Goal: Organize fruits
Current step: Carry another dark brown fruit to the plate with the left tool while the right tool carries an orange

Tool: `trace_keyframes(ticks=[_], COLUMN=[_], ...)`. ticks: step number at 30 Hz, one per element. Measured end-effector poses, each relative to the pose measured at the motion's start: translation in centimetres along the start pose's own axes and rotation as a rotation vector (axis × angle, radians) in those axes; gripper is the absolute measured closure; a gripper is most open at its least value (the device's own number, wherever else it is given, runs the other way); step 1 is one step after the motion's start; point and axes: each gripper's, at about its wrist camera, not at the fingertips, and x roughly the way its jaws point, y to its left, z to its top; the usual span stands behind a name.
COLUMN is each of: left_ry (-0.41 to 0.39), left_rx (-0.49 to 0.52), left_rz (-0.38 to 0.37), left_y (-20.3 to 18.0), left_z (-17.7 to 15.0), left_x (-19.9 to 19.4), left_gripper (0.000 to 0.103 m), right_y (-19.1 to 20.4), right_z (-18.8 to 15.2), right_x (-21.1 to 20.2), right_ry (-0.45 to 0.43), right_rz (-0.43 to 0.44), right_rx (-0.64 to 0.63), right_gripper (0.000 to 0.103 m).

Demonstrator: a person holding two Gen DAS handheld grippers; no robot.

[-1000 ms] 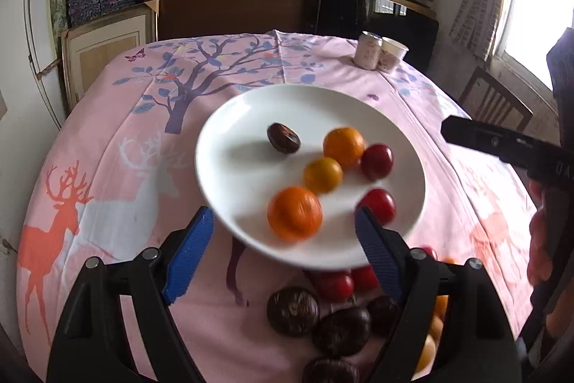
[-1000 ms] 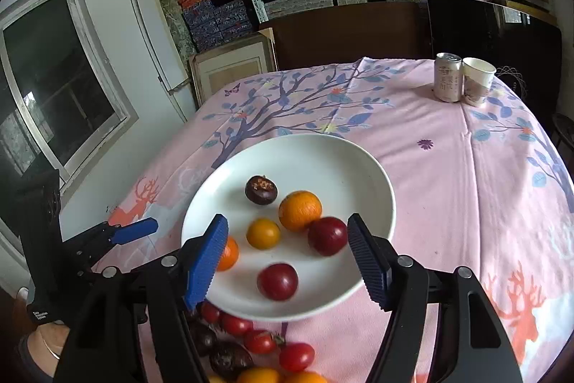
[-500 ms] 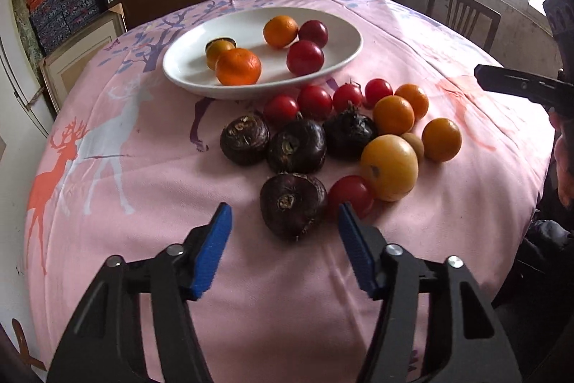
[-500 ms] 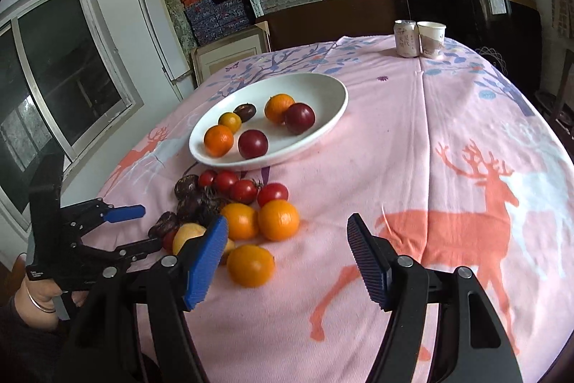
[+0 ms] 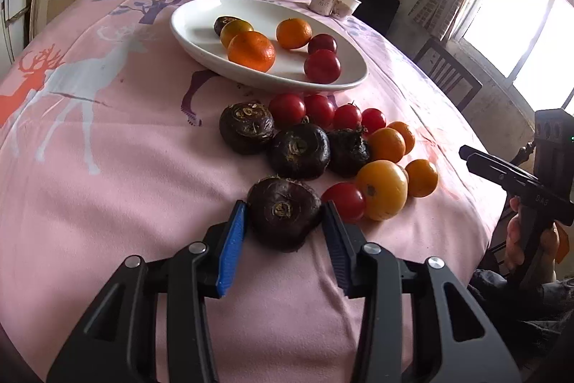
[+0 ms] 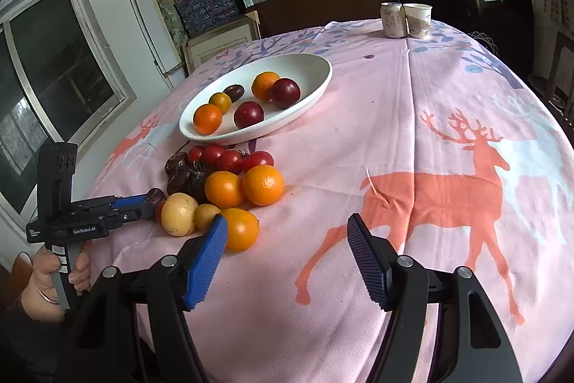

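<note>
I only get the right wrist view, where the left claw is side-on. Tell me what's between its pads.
Observer: A dark water chestnut sits between the pads of the left claw.
Operator: Say whether it's lifted.
Observer: No, it rests on the pink cloth; whether the pads grip it is unclear.
Operator: Name its neighbour.
Observer: A red tomato lies just beside its right side, near the right pad.

A white plate [image 5: 201,34] holds two oranges, two red plums, a yellow fruit and a dark one. Just beside it lie red tomatoes [image 5: 317,110], dark chestnuts [image 5: 299,151], oranges [image 6: 263,185] and yellow fruit [image 5: 382,189].
</note>
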Motion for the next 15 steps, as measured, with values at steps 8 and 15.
trace_keyframes(ticks=[8,15], left_ry=[-0.149,-0.143], left_rx=[0.023,0.049], left_rz=[0.041,0.063], left_y=[-0.7,-1.7], left_z=[0.1,0.2], left_x=[-5.5,-6.0], left_gripper=[0.061,0.061], right_y=[4.2,5.2], right_z=[-0.8,-0.2], right_x=[2.6,5.8], right_ry=[0.094,0.137], right_rz=[0.005,-0.032], right_rx=[-0.193,-0.201], right_gripper=[0.034,0.044])
